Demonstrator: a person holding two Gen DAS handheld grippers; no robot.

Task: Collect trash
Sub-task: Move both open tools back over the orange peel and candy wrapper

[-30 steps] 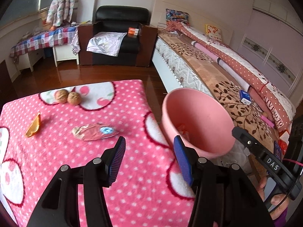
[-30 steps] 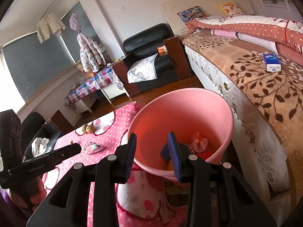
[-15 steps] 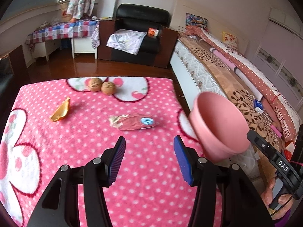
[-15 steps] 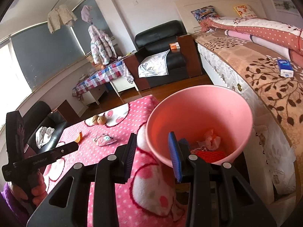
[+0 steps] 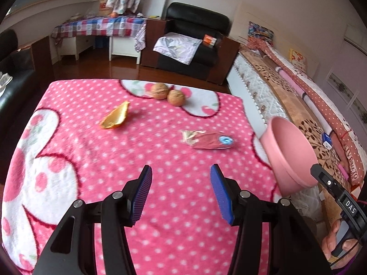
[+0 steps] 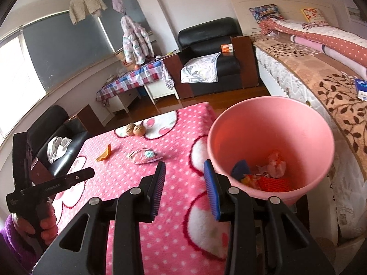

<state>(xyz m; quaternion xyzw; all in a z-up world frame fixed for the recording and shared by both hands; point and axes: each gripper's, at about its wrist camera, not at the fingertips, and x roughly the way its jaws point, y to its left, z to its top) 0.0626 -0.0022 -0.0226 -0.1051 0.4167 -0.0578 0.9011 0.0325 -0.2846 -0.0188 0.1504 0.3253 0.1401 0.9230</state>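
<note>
Left gripper, swung away from the pink bin, gapes empty; the wrapper lies ahead, its long axis crosswise, between gripper and bin.

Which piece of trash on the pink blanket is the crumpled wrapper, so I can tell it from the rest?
Start at the pink dotted blanket and look toward its edge nearest the pink bucket. The wrapper lies flat there, nearer the bucket than the orange peel or the two walnuts. It alone is crinkled and reddish, with a small blue circle at one end.
</note>
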